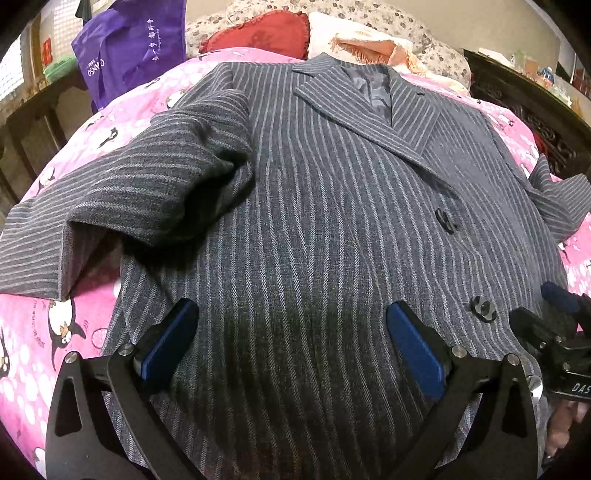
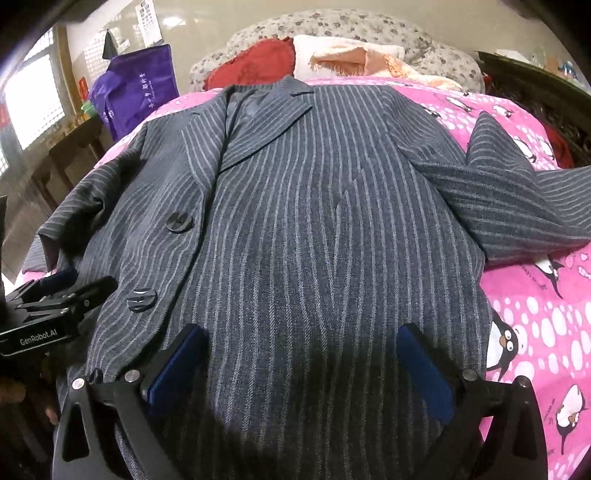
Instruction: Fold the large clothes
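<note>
A grey pinstriped jacket lies face up on a pink penguin-print bedspread, collar at the far end. It also shows in the right wrist view. Its left sleeve is bent across the bedspread; its right sleeve spreads out to the right. My left gripper is open above the jacket's lower front, empty. My right gripper is open above the lower front beside it, empty. Each gripper shows at the edge of the other's view: the right gripper and the left gripper.
A red cushion, a peach cloth and floral pillows lie at the bed's head. A purple bag stands at the far left over a wooden bench. Dark carved furniture runs along the right.
</note>
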